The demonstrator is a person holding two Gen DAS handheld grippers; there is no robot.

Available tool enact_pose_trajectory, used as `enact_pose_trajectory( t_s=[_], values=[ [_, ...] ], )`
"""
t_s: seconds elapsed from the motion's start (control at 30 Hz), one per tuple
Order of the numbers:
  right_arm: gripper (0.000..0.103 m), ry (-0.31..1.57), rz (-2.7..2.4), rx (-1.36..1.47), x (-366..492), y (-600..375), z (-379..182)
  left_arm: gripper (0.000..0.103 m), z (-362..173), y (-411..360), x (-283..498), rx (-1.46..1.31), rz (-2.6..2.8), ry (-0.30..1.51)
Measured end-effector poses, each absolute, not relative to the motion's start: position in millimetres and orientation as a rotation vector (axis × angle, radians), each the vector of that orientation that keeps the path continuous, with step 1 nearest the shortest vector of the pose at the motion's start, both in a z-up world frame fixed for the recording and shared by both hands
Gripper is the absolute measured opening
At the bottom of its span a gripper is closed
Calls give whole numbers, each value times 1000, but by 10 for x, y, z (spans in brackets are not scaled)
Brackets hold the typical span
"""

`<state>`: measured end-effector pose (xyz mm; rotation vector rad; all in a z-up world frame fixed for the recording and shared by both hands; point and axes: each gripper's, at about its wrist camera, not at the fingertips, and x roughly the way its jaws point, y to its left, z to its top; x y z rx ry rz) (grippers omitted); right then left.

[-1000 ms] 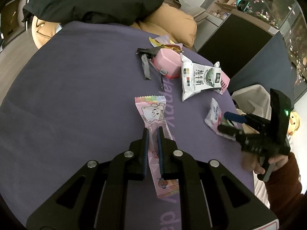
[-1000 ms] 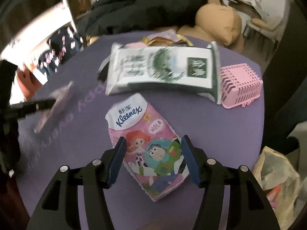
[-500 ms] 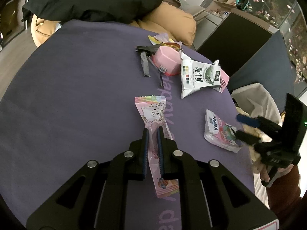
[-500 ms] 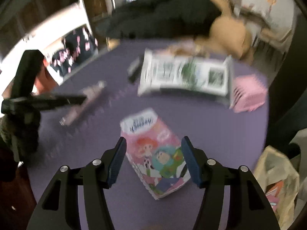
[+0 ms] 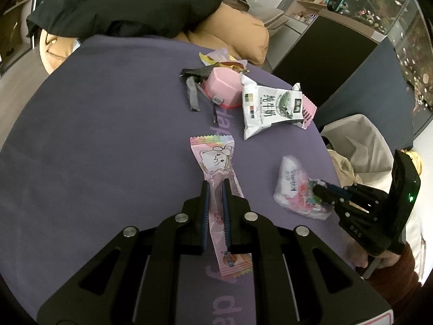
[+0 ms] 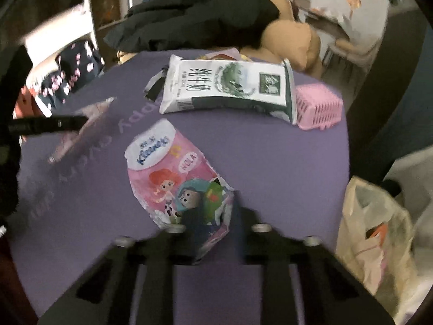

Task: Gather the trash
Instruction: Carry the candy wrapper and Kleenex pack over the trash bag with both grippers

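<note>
While pinched, tissue pack (image 6: 173, 178) in right hand-held gripper (image 6: 216, 211)

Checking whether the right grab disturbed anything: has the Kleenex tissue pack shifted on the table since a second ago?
Yes. In the left wrist view the tissue pack now lies nearer the camera, farther from the unmoved milk pouch, with the right gripper at its end.

Purple table (image 5: 94, 135), tan cushion (image 5: 238, 32) under black garment (image 5: 130, 2), glass tank (image 5: 379, 2), dark cabinet (image 5: 324, 62)
</note>
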<state>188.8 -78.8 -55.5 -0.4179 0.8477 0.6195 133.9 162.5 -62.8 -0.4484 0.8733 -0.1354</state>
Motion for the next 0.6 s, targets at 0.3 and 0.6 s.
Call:
enact_pose_trajectory(
  t_s=[0.3, 0.6],
  values=[
    [5, 717, 614, -294, 1826, -1067, 87, 8, -205, 1415, 1329, -371, -138, 780],
    [5, 541, 524, -234, 1761, -1568, 784, 8, 366, 901, 1431, -251, -194, 672]
  ],
)
